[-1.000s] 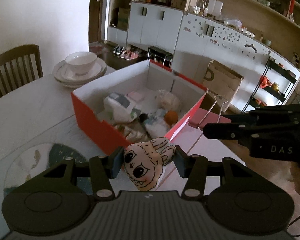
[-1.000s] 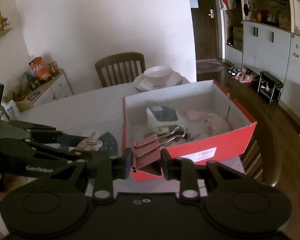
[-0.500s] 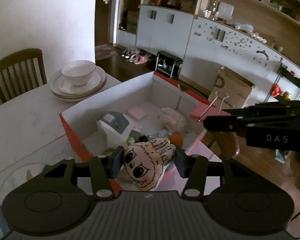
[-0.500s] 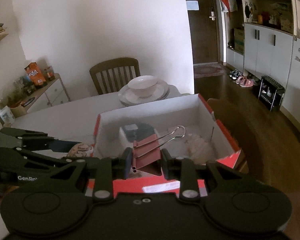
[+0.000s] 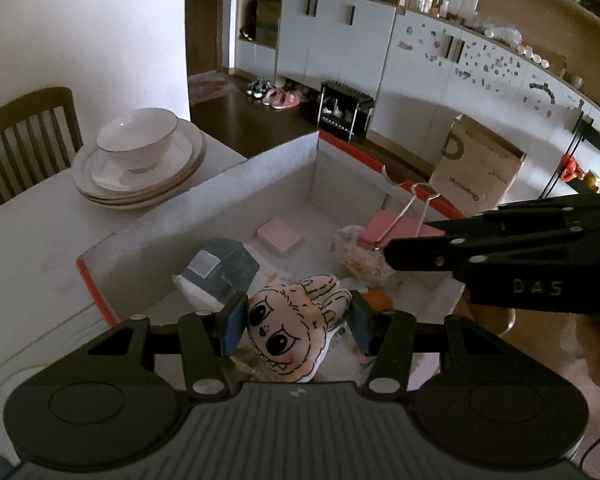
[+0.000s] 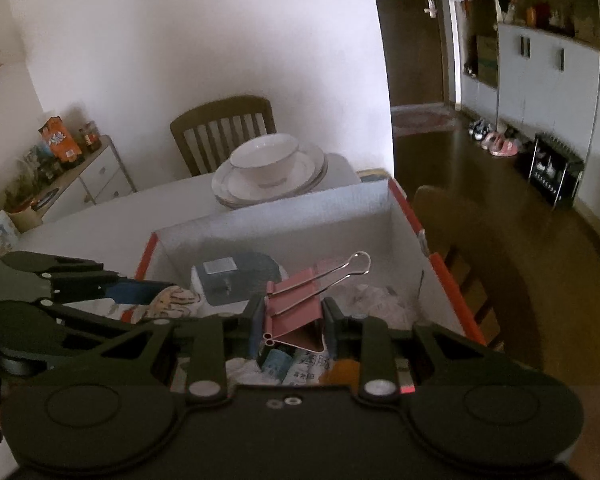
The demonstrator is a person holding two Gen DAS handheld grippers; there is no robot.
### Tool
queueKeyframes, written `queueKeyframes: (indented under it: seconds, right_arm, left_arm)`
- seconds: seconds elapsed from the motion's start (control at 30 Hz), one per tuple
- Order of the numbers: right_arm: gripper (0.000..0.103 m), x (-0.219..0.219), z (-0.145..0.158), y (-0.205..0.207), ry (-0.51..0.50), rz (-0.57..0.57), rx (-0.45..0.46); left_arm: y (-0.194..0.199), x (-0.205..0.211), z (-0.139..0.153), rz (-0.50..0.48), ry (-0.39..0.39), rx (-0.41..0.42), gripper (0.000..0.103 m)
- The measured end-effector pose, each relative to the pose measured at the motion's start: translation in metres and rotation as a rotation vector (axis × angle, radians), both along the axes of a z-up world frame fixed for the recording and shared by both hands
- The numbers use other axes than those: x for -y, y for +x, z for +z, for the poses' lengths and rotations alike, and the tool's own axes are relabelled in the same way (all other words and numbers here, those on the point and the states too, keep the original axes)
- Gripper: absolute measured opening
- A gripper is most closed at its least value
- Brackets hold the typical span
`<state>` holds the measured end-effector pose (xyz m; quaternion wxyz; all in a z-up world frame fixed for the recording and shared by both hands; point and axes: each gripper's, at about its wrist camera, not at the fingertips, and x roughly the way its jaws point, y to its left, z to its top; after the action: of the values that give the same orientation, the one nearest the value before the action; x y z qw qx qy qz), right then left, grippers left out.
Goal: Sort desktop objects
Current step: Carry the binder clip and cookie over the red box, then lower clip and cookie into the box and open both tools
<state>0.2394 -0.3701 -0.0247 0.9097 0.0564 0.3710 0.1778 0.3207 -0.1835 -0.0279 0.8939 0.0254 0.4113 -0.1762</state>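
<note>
Over the last second both hand-held grippers have travelled from the near side of the red box (image 5: 96,296) to a position above its open top: a second ago the box stood well ahead of each camera with its red outer wall facing the fingers, and now its white interior fills the field directly ahead of and below the fingertips. The left hand-held gripper (image 5: 296,316) is pinching the plush monster toy (image 5: 292,328) between its two pads, with the toy held face-up over the near end of the box. The right hand-held gripper (image 6: 294,320) is clamped on the pink binder clip (image 6: 296,304) by its body, wire handles pointing forward and up; in the left wrist view the clip hangs over the far right part of the interior. Neither opening has altered during the transfer, so both grasps appear secure. Beneath the fingers the box holds a grey and white device (image 5: 220,268), a pink pad (image 5: 280,236), a crumpled wrapper (image 5: 360,256) and an orange item (image 5: 380,300). Beyond the box, a bowl on stacked plates (image 5: 140,160) rests on the worktop (image 5: 32,248). Assessment: transport is essentially complete; the remaining action is to release both objects into the box, with the clip positioned clear of the far wall
</note>
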Motion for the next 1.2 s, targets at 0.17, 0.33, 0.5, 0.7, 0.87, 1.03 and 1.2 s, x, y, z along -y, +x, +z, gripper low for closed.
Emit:
queueKeyframes:
  seconds: [0.17,0.33,0.5,0.7,0.87,1.03,1.2]
  right_arm:
    - [0.029,0.007,-0.018,0.017,0.025,-0.010,-0.050]
    - [0.029,0.006,-0.030,0.026,0.018,0.012,-0.079]
    - [0.029,-0.001,-0.038,0.030,0.008,0.032,-0.097]
    - [0.029,-0.009,-0.046,0.032,-0.022,0.055,-0.104]
    - [0.030,-0.013,-0.053,0.034,-0.048,0.056,-0.127]
    - [0.030,-0.017,-0.053,0.037,-0.062,0.055,-0.142]
    - [0.033,-0.015,-0.052,0.037,-0.073,0.042,-0.145]
  left_arm:
    - [0.011,0.007,-0.013,-0.018,0.032,-0.015,0.052]
    - [0.017,0.011,-0.024,-0.025,0.068,-0.029,0.052]
    - [0.022,0.011,-0.036,-0.022,0.091,-0.060,0.052]
    - [0.023,0.008,-0.047,-0.019,0.103,-0.098,0.052]
    - [0.026,0.000,-0.052,0.011,0.070,-0.151,0.052]
    - [0.031,0.000,-0.054,0.012,0.061,-0.188,0.054]
    - [0.030,0.001,-0.052,0.006,0.062,-0.185,0.056]
